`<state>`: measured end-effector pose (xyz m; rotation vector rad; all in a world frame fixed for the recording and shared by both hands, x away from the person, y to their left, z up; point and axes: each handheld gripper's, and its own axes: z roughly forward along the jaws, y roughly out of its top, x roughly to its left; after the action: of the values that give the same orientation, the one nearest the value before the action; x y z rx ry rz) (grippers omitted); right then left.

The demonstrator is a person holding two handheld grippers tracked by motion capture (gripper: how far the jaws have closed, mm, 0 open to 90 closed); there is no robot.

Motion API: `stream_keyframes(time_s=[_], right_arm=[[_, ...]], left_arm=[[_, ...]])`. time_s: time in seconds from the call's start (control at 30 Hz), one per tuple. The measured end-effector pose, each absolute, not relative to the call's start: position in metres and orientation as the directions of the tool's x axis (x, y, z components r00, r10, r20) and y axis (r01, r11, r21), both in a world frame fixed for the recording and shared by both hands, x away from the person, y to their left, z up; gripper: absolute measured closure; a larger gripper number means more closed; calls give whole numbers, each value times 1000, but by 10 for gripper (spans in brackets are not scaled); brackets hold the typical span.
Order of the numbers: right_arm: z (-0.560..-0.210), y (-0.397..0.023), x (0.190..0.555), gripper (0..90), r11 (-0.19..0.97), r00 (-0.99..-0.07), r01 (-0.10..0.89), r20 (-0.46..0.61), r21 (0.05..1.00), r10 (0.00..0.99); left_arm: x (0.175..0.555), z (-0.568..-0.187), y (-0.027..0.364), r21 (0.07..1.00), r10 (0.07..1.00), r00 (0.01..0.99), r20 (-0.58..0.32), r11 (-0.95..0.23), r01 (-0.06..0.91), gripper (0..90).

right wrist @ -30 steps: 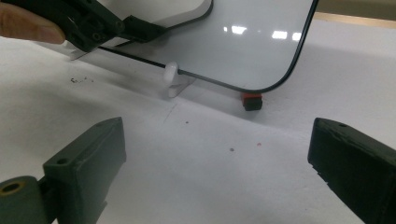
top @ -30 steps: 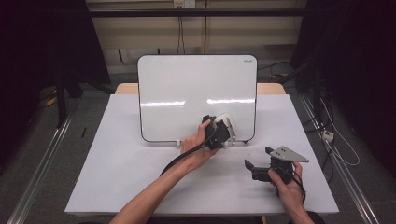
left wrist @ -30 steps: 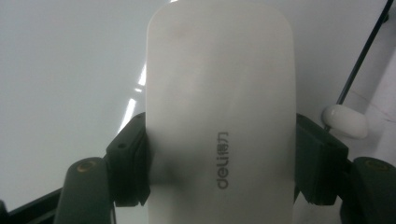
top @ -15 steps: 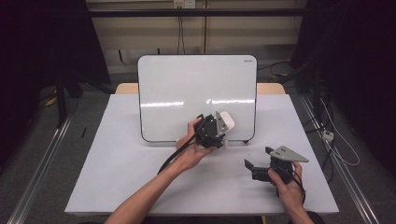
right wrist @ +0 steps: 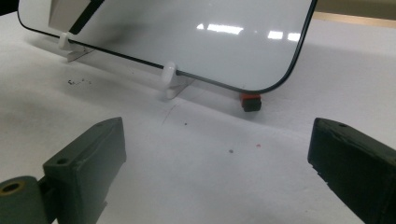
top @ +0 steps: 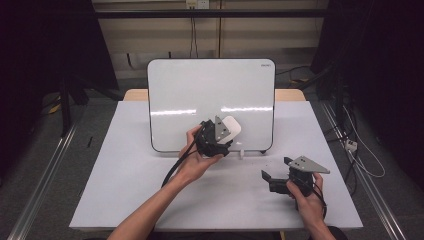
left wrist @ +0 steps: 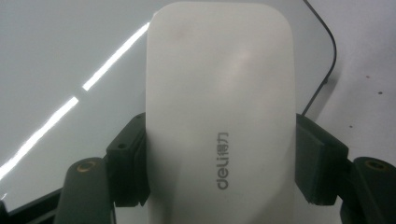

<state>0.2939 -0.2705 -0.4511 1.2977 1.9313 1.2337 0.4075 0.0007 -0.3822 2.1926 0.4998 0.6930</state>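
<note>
- The left claw [top: 224, 131] pinches a white eraser [top: 230, 127] by its two long sides; in the left gripper view the black pads press the eraser [left wrist: 219, 116] from either side at about mid-length.
- Grey lettering on the eraser's face reads "deli", followed by small characters too fine to make out.
- The eraser is held up against the lower middle of the whiteboard [top: 200, 95], just above its bottom edge.
- The whiteboard stands upright on small white feet [right wrist: 169, 74] near the back of the tabletop [top: 120, 190]; its black-rimmed face is blank apart from bright streaks of reflected light. A small mark sits in its top right corner, too small to read.
- In the right gripper view a small red and black block [right wrist: 250, 101] lies on the tabletop, just under the board's rounded lower corner.
- The right claw [top: 274, 176] is spread wide and pinches nothing; it is held low over the tabletop, right of the board's front and well apart from the left claw.
- The tabletop is bare and white on the left half and along the near edge, with open room there; a few dark specks dot it in front of the board.
- The board leaves a strip of tabletop free on either side.
</note>
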Motion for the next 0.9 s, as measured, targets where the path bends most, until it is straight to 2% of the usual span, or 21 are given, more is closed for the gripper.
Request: stream_keyframes(time_s=[0.43, 0.9], right_arm=[[-451, -271, 293, 41, 135, -421, 445, 75, 885, 904], [-451, -270, 295, 41, 142, -421, 441, 64, 886, 905]], left_arm=[[404, -373, 31, 790, 597, 733, 325, -598, 136, 311], [404, -350, 81, 848, 689, 673, 270, -501, 173, 311]])
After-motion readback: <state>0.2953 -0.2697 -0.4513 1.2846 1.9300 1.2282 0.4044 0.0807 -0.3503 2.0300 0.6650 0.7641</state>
